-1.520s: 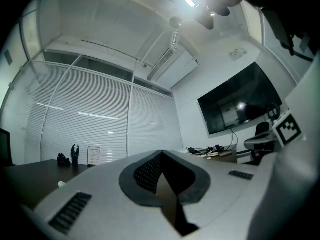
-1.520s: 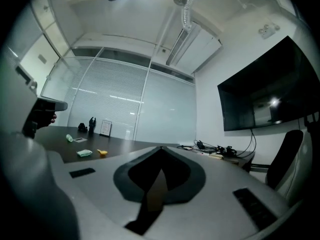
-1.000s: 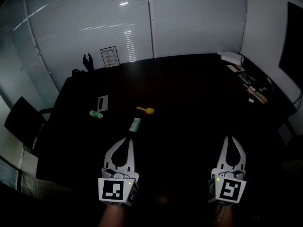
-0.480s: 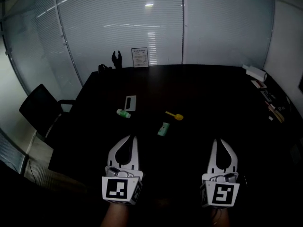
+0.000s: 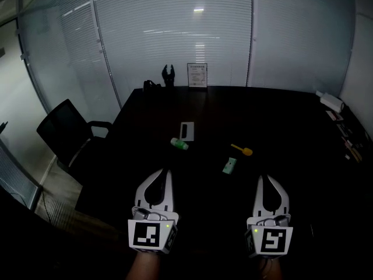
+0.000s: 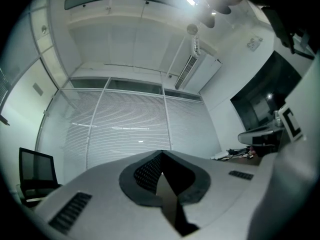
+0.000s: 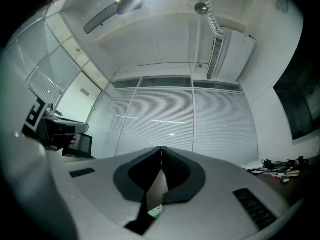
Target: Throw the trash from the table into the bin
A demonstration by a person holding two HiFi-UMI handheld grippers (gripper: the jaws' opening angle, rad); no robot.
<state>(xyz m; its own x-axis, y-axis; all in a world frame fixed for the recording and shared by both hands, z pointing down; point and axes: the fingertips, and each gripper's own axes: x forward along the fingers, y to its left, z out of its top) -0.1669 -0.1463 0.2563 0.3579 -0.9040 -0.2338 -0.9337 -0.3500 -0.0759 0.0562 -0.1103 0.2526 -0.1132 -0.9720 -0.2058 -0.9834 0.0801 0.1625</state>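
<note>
- Left tongs (image 5: 167, 171): the jaws were together, tip against tip, with nothing between them. The left gripper view showed the same closed tips in front of the slatted blinds (image 6: 125, 129).
- Right tongs (image 5: 264, 178): the jaws were also together and held nothing. In the right gripper view, a corner of the pale green packet (image 7: 155, 211) showed through the gap below the closed tips. It lay on the surface beyond them and was not gripped.
- I held both tongs low over the near edge of the dark table (image 5: 280, 115), side by side and well apart, pointing toward the far wall.
- Trash on the table, none of it touched:
  - The pale green packet lay nearest, between the lines of the two tongs and ahead of their tips.
  - A small yellow piece (image 5: 242, 150) lay just beyond the packet, to its right.
  - A small green item (image 5: 179, 144) lay on its side further left, ahead of the left tongs.
  - A grey card (image 5: 186, 130) lay flat just behind the green item.
- At the far edge of the table a framed notice (image 5: 197, 75) stood upright, with a dark object (image 5: 168, 74) beside it that I could not identify.
- Loose clutter (image 5: 344, 136) lay along the table's right edge.
- A black office chair (image 5: 67, 132) stood off the table's left side.
</note>
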